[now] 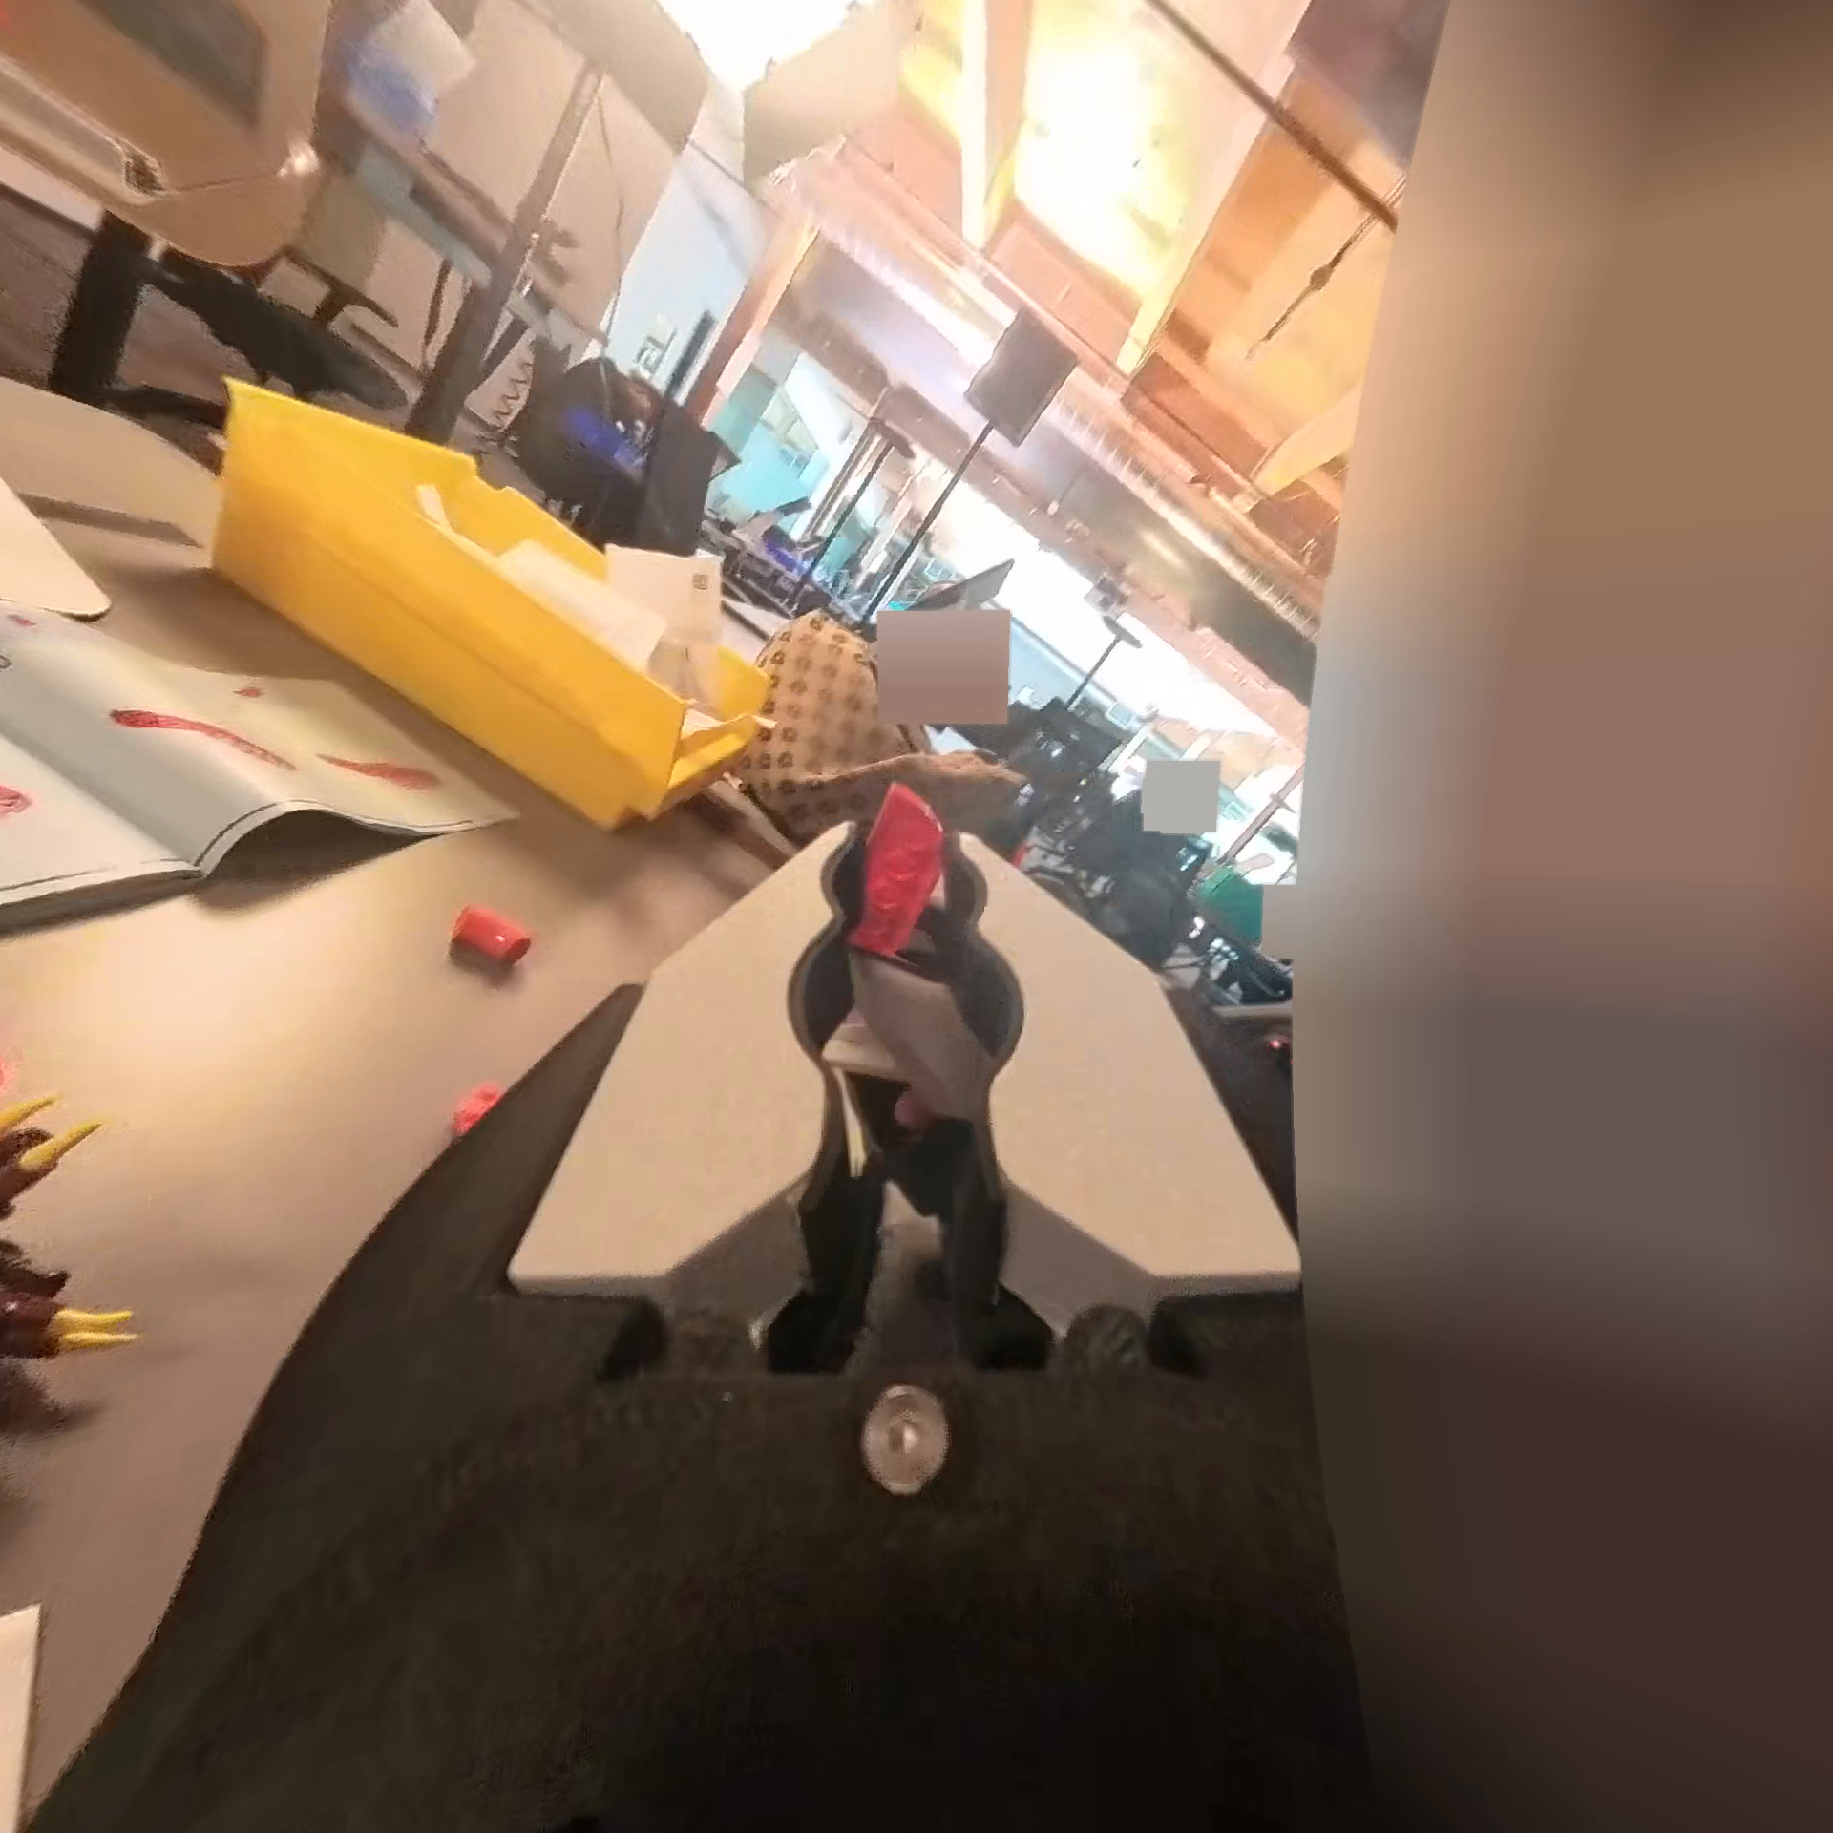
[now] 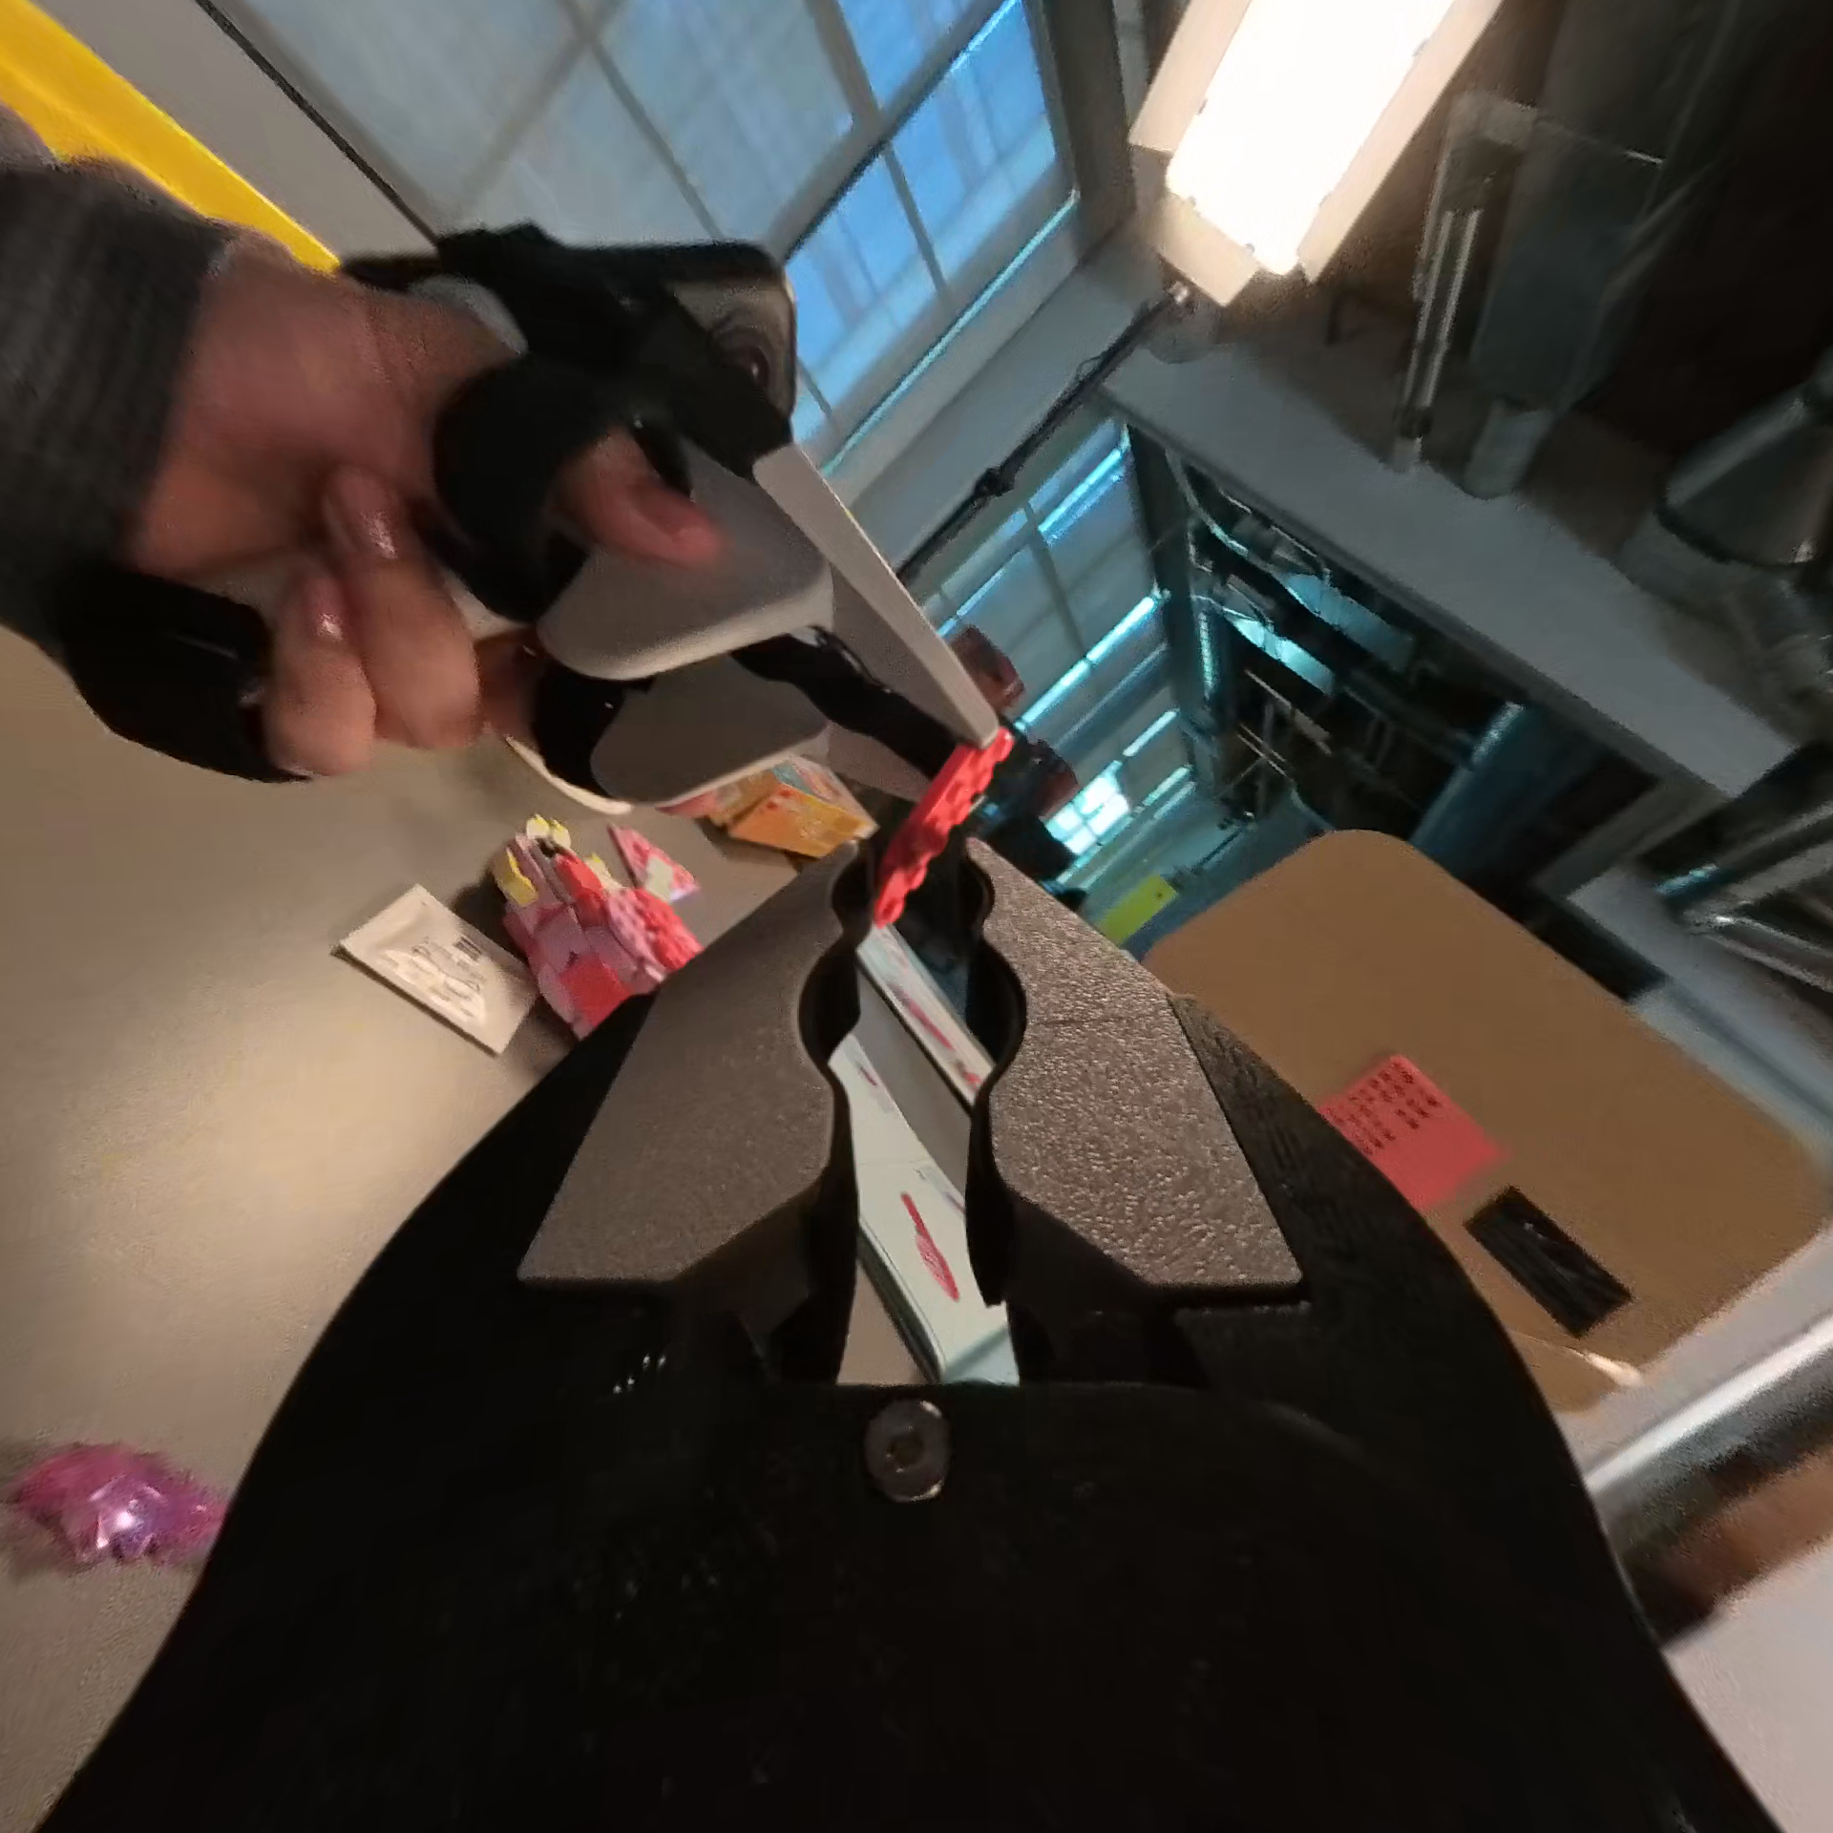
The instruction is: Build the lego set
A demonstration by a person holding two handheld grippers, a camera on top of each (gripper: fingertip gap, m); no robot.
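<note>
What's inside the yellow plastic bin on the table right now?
The yellow plastic bin holds loose white paper slips or small packets, heaped toward its open near end. Whatever lies beneath them, and the bin's floor, is hidden by its side wall.

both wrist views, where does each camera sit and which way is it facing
Left wrist view: sits behind the grey-fingered left gripper, tilted, facing across the table toward the yellow bin and the room; its fingers grip a red brick plate.
Right wrist view: sits behind the black-fingered right gripper, facing up toward windows; the person's hand on the left gripper shows.
Shared: the red plate, its lower end between the right gripper's fingertips.
</note>
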